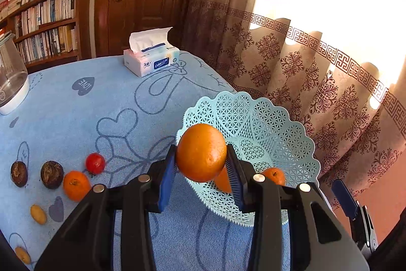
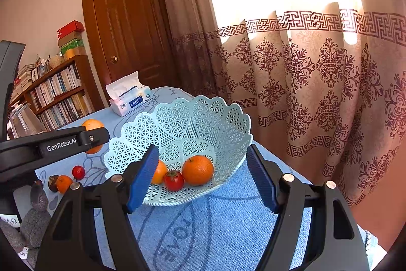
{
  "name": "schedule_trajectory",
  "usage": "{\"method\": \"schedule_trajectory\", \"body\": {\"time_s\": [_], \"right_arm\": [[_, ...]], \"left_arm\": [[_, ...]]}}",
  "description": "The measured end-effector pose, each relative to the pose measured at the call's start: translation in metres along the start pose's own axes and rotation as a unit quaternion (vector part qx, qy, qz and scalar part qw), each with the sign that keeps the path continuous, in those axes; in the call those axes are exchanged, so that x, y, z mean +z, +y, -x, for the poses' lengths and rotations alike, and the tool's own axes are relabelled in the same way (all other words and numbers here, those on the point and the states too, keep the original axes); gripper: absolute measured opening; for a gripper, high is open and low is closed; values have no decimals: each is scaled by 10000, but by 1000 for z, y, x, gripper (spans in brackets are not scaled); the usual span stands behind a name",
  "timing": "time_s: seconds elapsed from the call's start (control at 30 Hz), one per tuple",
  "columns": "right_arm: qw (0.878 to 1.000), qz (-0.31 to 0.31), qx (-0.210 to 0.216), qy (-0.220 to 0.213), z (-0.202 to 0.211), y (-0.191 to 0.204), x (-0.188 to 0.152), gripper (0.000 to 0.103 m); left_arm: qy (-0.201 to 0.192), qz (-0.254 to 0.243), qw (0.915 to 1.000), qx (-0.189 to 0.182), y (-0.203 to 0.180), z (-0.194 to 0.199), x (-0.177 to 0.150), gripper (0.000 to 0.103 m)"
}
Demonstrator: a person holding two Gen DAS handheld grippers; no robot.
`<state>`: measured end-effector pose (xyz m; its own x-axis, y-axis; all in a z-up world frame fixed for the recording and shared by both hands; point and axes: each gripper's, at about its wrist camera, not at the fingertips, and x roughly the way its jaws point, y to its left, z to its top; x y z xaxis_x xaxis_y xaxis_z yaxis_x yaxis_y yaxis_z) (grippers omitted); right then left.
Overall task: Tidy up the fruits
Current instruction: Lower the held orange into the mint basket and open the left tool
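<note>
Blue tablecloth (image 1: 76,118), left gripper (image 1: 201,164) angled down, orange (image 1: 201,153) clamped

At the centre of the frame the left tool (image 1: 201,156) clamps a large orange (image 1: 201,153) between its blue pads, in front of the near rim of a pale blue lattice basket (image 1: 266,123) at centre right. Two smaller oranges (image 1: 274,175) lie in the basket, partly hidden. On the blue tabletop (image 1: 76,113) at lower left lie a tomato (image 1: 95,163), a small orange (image 1: 76,185) and two dark brown fruits (image 1: 52,174). A tissue pack (image 1: 151,59) stands at upper centre.
</note>
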<state>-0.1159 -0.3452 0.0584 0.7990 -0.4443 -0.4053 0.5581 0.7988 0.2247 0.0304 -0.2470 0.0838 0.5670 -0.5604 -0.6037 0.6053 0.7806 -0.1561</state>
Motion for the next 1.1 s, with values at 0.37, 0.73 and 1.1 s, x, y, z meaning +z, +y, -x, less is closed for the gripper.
{"method": "schedule_trajectory", "body": {"time_s": [0.37, 0.73, 1.1], "right_arm": [[10000, -69, -5, 43, -2, -2, 0, 74], [10000, -25, -28, 9, -1, 0, 0, 74], [10000, 45, 35, -41, 1, 2, 0, 82]], "left_arm": [[67, 280, 9996, -36, 9, -8, -1, 62], [-4, 653, 9971, 396, 42, 5, -10, 69], [-158, 782, 9939, 766, 61, 24, -24, 87]]}}
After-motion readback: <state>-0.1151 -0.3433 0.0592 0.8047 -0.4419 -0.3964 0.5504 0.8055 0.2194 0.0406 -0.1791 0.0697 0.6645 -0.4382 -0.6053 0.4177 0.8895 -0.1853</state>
